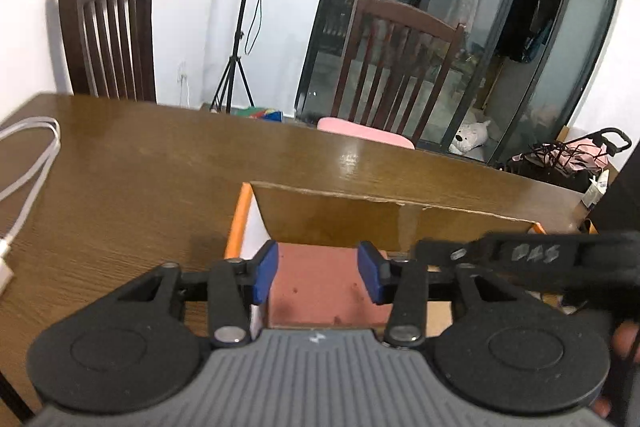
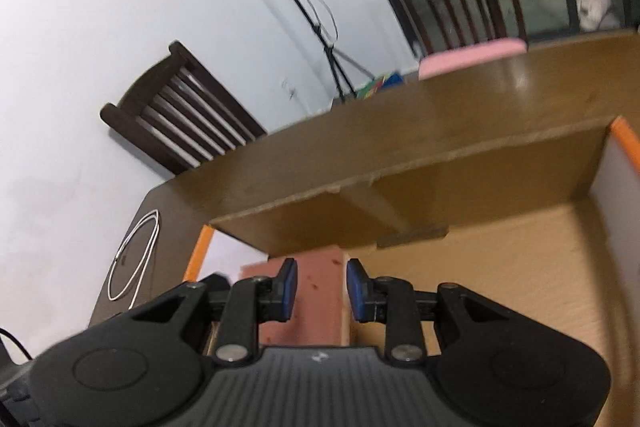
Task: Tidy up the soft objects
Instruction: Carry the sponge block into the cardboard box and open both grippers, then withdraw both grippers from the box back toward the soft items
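Since the box is open under both tools, here is where you stand:

Soft block: a pinkish-red sponge block (image 1: pixel 324 287) sits between the jaws of your left gripper (image 1: pixel 318 277). It is low inside the cardboard box (image 1: pixel 360 211), by the wall with the orange edge.

Left jaws: they are partly open with the block between the blue pads (image 1: pixel 266 277). You may be holding it or letting it go; I cannot tell which.

Right jaws: your right gripper (image 2: pixel 320 289) is open a little, right above the same block (image 2: pixel 320 291). The pads do not seem to press it.

Done so far: one soft thing looks to be in the box.

Left to do: the bench (image 1: pixel 160 155) in front of the jaws shows no more soft things, only a white cable (image 1: pixel 28 155) off to the left. More may be out of view.
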`<action>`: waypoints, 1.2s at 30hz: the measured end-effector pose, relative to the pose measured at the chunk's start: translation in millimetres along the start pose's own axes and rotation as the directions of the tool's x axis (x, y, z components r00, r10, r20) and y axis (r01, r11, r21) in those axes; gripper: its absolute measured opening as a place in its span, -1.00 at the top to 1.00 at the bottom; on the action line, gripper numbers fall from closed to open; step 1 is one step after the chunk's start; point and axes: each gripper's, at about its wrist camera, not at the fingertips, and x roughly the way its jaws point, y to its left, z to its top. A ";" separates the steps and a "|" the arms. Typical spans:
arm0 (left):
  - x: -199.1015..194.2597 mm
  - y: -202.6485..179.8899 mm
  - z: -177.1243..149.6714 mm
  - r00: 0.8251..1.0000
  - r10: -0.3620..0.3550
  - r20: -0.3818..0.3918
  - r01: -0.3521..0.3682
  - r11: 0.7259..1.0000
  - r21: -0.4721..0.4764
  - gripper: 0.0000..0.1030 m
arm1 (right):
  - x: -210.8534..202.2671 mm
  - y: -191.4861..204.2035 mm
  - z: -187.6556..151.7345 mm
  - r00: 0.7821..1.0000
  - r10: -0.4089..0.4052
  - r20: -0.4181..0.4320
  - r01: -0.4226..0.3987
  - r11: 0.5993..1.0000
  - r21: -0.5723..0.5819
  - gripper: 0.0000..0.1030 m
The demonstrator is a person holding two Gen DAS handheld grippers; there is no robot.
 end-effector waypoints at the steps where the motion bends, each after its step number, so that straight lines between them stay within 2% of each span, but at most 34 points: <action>1: -10.7 0.0 1.9 1.000 0.006 0.009 -0.006 1.000 0.004 0.06 | -14.6 0.3 3.4 1.000 -0.003 0.014 0.003 1.000 -0.004 0.47; 3: -34.6 0.8 5.6 1.000 0.009 0.029 -0.010 1.000 0.019 0.06 | -44.9 4.8 6.4 0.999 0.000 0.043 0.001 1.000 -0.019 0.45; 5: -64.5 -0.6 8.8 0.998 0.007 0.056 -0.009 0.999 0.037 -0.15 | -79.8 10.7 7.8 0.997 -0.013 0.079 0.018 0.998 -0.059 0.37; 9: -130.9 -7.8 7.7 0.995 0.009 0.102 -0.020 0.994 0.107 -0.33 | -155.6 21.0 3.0 0.991 -0.045 0.127 0.065 0.984 -0.164 0.24; 10: -146.5 -9.9 5.5 0.994 0.008 0.111 -0.021 0.992 0.123 -0.50 | -177.0 23.5 -1.5 0.990 -0.050 0.135 0.076 0.977 -0.200 0.09; 11: -161.1 -12.6 3.0 0.993 0.001 0.122 -0.018 0.990 0.138 -0.58 | -191.5 25.4 -4.2 0.989 -0.052 0.139 0.083 0.970 -0.227 -0.13; 13: -189.9 -15.7 -4.1 0.990 0.000 0.142 -0.023 0.986 0.164 -0.62 | -225.9 27.5 -15.4 0.987 -0.063 0.151 0.104 0.954 -0.282 -0.31; 16: -227.1 -19.6 -20.7 0.983 0.003 0.184 -0.037 0.982 0.185 -0.77 | -264.8 24.0 -31.9 0.979 -0.086 0.186 0.138 0.947 -0.289 -0.43; 18: -251.9 -18.8 -44.7 0.970 0.016 0.242 -0.062 0.981 0.184 -0.86 | -291.9 22.4 -49.2 0.971 -0.084 0.222 0.148 0.946 -0.289 -0.54; 20: -277.0 -15.1 -79.6 0.948 0.011 0.318 -0.076 0.978 0.194 -0.91 | -314.2 23.7 -75.5 0.955 -0.087 0.284 0.181 0.929 -0.324 -0.58; 22: -300.1 -12.4 -120.5 0.922 0.020 0.387 -0.107 0.973 0.204 -0.96 | -338.6 24.1 -119.4 0.925 -0.064 0.375 0.223 0.890 -0.398 -0.67; 25: -327.0 -9.9 -180.3 0.894 0.031 0.447 -0.132 0.972 0.196 -0.99 | -358.6 24.4 -173.9 0.897 -0.043 0.439 0.262 0.852 -0.454 -0.71; 28: -344.0 -5.7 -229.7 0.895 0.012 0.445 -0.098 0.980 0.171 -1.00 | -372.2 21.2 -225.0 0.881 -0.029 0.472 0.277 0.841 -0.466 -0.73; 31: -356.4 -6.7 -271.6 0.900 0.029 0.435 -0.114 0.979 0.169 -1.00 | -379.4 20.5 -276.5 0.861 -0.019 0.508 0.300 0.827 -0.476 -0.75; 33: -367.3 -5.9 -294.6 0.890 0.032 0.454 -0.122 0.978 0.170 -1.00 | -381.8 18.4 -311.0 0.851 -0.004 0.525 0.302 0.821 -0.484 -0.83; 34: -375.0 -4.1 -307.2 0.881 0.027 0.472 -0.125 0.976 0.179 -1.00 | -384.3 15.2 -327.9 0.848 0.003 0.529 0.296 0.827 -0.479 -0.95; 36: -379.7 -5.2 -326.9 0.868 0.030 0.496 -0.139 0.973 0.184 -1.00 | -387.6 8.3 -356.8 0.845 0.005 0.534 0.278 0.850 -0.448 -0.99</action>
